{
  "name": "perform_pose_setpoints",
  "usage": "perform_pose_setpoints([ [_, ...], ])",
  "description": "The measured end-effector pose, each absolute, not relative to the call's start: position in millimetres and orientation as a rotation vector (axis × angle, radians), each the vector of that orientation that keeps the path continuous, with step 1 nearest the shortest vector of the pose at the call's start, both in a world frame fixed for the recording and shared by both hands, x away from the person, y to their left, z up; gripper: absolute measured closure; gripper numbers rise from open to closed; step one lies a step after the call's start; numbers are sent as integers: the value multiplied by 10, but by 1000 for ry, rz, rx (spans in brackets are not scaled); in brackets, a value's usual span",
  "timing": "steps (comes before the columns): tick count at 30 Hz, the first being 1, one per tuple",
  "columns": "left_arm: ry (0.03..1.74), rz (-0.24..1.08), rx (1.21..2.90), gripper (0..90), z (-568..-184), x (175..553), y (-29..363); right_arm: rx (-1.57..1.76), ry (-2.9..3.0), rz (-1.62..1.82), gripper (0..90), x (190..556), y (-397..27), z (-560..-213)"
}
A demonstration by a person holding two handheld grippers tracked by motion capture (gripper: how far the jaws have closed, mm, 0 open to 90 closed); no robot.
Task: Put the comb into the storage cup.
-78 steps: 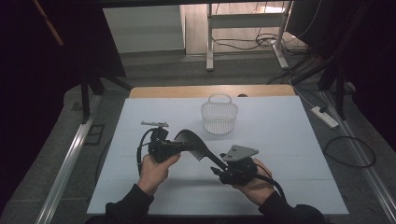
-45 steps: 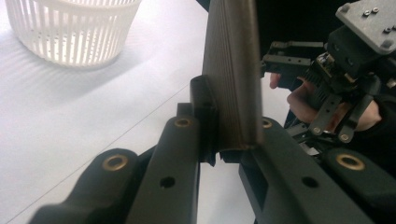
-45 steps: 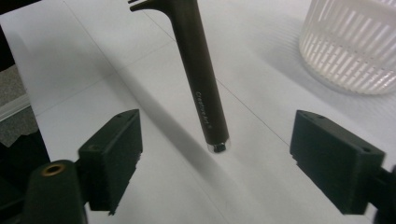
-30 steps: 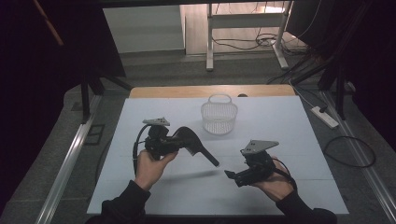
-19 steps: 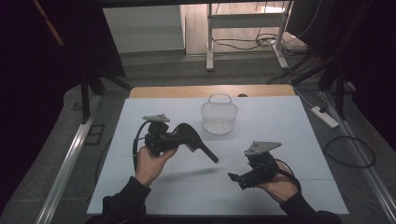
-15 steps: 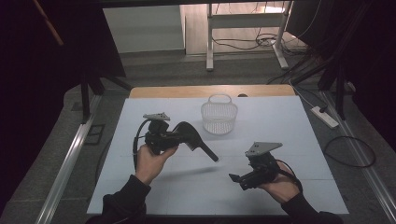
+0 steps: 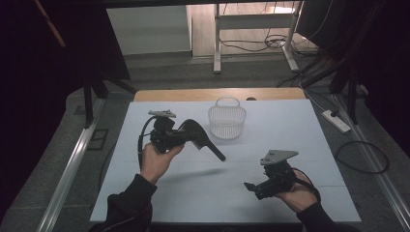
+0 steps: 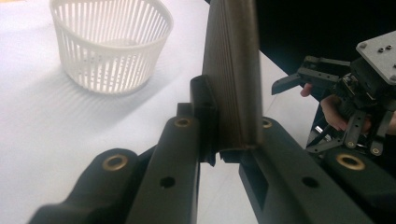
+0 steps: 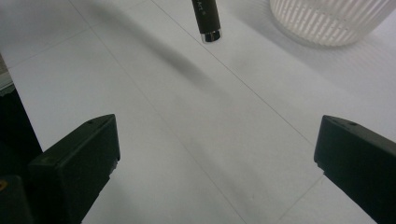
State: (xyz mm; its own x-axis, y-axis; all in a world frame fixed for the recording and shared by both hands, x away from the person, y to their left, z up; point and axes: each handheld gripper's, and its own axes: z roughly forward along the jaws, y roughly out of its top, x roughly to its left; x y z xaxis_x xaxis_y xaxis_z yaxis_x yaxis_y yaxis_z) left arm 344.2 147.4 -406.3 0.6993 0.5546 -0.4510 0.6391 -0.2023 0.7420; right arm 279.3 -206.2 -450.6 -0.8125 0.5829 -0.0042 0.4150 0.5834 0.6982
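Observation:
A black long-handled tool [image 7: 203, 140] with a ribbed body [image 8: 231, 70] is held above the white table [image 7: 290, 130], its silver-tipped end [image 9: 206, 18] pointing right and down. My left gripper [image 7: 180, 136] is shut on its thick end, the jaws [image 8: 219, 144] pressing the ribbed slab from both sides. My right gripper [image 7: 251, 187] sits low near the table's front right, apart from the tool. Its jaws have just been opening and now stand wide [image 9: 215, 154] with nothing between them. In the left gripper view the right gripper [image 8: 299, 79] appears farther off.
A white slatted basket [image 7: 227, 121] stands at the back middle of the table, also in the gripper views [image 8: 112, 42] [image 9: 327, 18]. A power strip [image 7: 336, 121] and cables lie on the floor at the right. A metal rail [image 7: 72, 164] runs along the left.
The right gripper has left the tool and moved right and toward the front edge. The left hand has lifted the tool slightly and drawn it back.

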Motion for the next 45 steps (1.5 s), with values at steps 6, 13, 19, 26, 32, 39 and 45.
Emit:
perform_pose_setpoints([
  [6, 939, -105, 1869, 871, -4051, 3499, 1468, 849, 2576, 1044, 5, 2772, -2121, -4518],
  [13, 947, -95, 1865, 871, -4004, 3573, 1465, 872, 2561, 1063, 0, 2731, -2198, -4510],
  [19, 958, -88, 1853, 871, -3969, 3663, 1480, 897, 2533, 1096, 0, 2692, -2264, -4501],
  [26, 955, -82, 1842, 871, -3881, 3735, 1488, 917, 2512, 1109, 0, 2639, -2349, -4490],
  [32, 962, -74, 1823, 871, -3801, 3806, 1505, 943, 2499, 1098, 0, 2599, -2441, -4487],
  [39, 965, -61, 1816, 871, -3718, 3891, 1506, 976, 2484, 1068, 0, 2539, -2577, -4489],
  [45, 968, -43, 1810, 871, -3641, 3962, 1497, 1015, 2460, 1071, 0, 2493, -2682, -4489],
])
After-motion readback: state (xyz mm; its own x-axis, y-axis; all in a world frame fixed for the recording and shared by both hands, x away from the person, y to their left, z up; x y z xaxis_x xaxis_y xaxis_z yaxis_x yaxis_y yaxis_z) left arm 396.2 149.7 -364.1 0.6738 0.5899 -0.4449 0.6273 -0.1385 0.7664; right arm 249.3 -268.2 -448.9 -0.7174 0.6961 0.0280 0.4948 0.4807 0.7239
